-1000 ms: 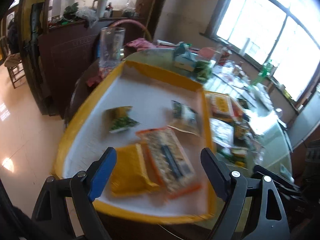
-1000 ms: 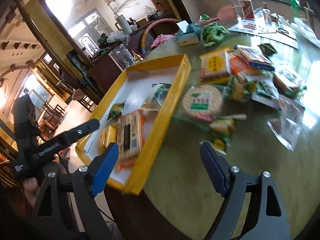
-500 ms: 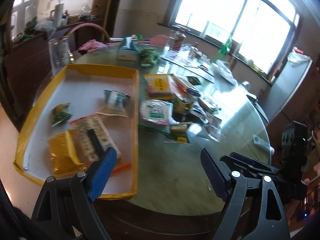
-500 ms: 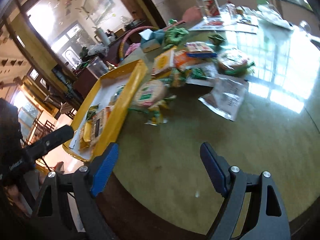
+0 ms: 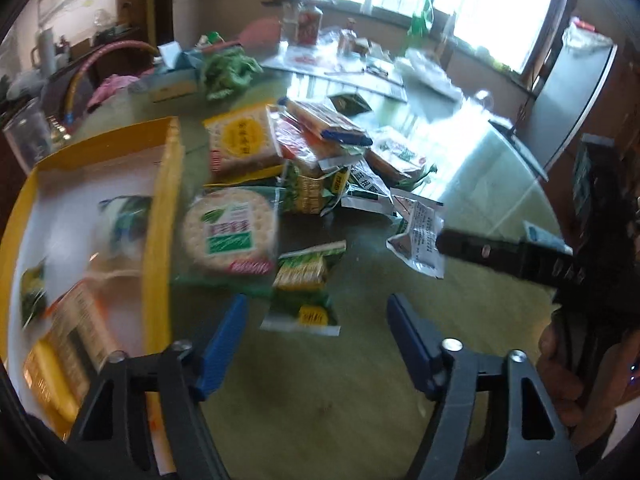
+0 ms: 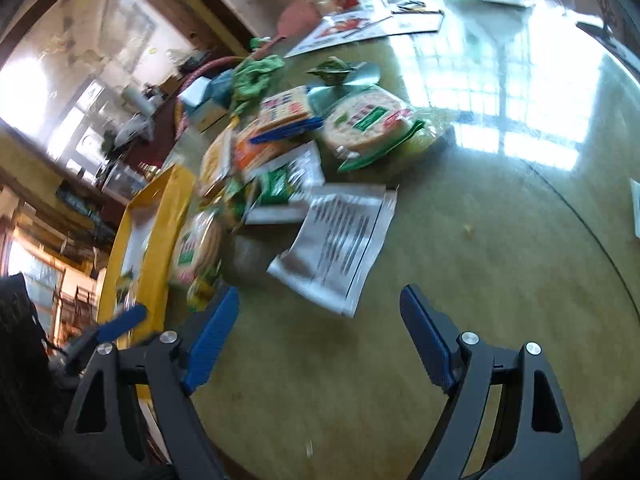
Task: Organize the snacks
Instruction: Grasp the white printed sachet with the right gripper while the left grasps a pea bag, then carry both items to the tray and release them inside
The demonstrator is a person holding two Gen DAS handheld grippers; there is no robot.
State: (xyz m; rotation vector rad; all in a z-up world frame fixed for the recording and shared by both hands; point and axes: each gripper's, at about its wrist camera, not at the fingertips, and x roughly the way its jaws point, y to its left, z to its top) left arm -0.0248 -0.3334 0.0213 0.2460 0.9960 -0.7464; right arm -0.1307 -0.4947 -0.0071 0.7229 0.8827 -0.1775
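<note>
At the far left the yellow tray (image 5: pixel 166 216) holds a few packets along its near end, an orange one (image 5: pixel 76 332) and a green-and-clear one (image 5: pixel 124 216) among them, so by the look of it the sorting is begun but far from finished. Just right of the tray wall lies the round cracker pack (image 5: pixel 228 232), touching a small green packet (image 5: pixel 306 280), and behind them a loose heap of snacks (image 5: pixel 316 148) sits on the table (image 5: pixel 340 392). Farther right is a white sachet (image 5: pixel 420 236), printed side up. Most of the pile has yet to go in. The left gripper (image 5: pixel 316 338) is spread wide and empty, near the green packet; the right gripper (image 6: pixel 320 328) is likewise wide and empty, hovering near the sachet
</note>
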